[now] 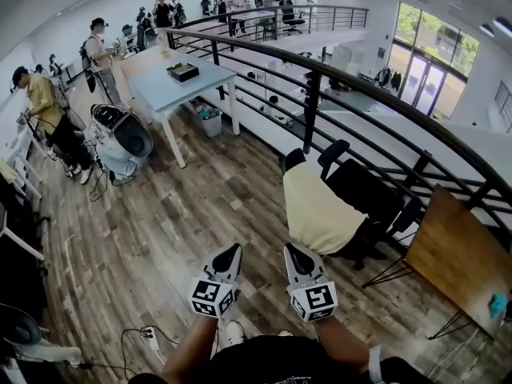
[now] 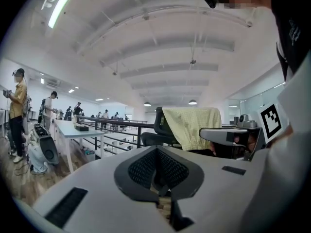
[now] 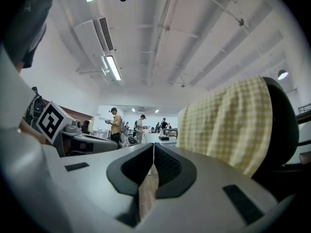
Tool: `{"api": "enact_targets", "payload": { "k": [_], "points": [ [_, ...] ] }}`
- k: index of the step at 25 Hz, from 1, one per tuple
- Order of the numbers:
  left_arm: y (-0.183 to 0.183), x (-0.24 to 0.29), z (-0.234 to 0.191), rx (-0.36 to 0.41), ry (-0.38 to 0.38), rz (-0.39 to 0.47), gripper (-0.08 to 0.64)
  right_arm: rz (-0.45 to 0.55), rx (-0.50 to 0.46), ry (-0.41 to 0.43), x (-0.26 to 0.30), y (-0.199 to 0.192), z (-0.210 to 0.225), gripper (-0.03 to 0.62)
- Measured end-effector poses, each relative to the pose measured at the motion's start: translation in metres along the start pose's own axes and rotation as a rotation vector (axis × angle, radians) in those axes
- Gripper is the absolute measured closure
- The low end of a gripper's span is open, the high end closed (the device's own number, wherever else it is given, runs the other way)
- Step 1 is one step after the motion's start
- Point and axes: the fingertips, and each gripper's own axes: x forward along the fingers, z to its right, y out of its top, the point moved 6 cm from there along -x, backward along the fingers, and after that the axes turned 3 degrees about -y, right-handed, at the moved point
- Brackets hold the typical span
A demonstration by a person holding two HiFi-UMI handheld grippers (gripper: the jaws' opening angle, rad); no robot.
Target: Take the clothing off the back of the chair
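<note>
A pale yellow checked garment (image 1: 320, 210) hangs over the back of a black office chair (image 1: 370, 200) beside the railing. My left gripper (image 1: 227, 257) and right gripper (image 1: 298, 256) are side by side just short of the chair, both shut with nothing between their jaws. In the left gripper view the garment (image 2: 192, 123) hangs ahead and to the right of my shut left gripper (image 2: 158, 171). In the right gripper view the garment (image 3: 228, 125) fills the right side, close to my shut right gripper (image 3: 153, 161), and covers most of the chair back (image 3: 285, 125).
A black curved railing (image 1: 312, 94) runs behind the chair. A wooden table (image 1: 460, 258) stands at the right and a pale table (image 1: 164, 86) with a black box (image 1: 183, 72) at the back left. Several people (image 1: 44, 110) stand at the left. Cables (image 1: 140, 334) lie on the floor.
</note>
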Motion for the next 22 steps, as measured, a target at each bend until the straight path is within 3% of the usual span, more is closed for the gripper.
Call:
{"api": "enact_targets", "payload": {
  "k": [9,16,22],
  "points": [
    [-0.009,0.021,-0.025,0.0,-0.188,-0.004,0.549,-0.017,-0.021,-0.219,-0.003,-0.007,-0.016,0.571],
    [-0.007,0.036,-0.013,0.012,-0.339,-0.011,0.549,-0.031,-0.029,-0.38,-0.028,-0.006,-0.018,0.571],
    [-0.001,0.045,0.005,0.014,-0.438,0.008,0.549,-0.053,-0.036,-0.471,-0.048,-0.006,-0.014,0.571]
  ]
}}
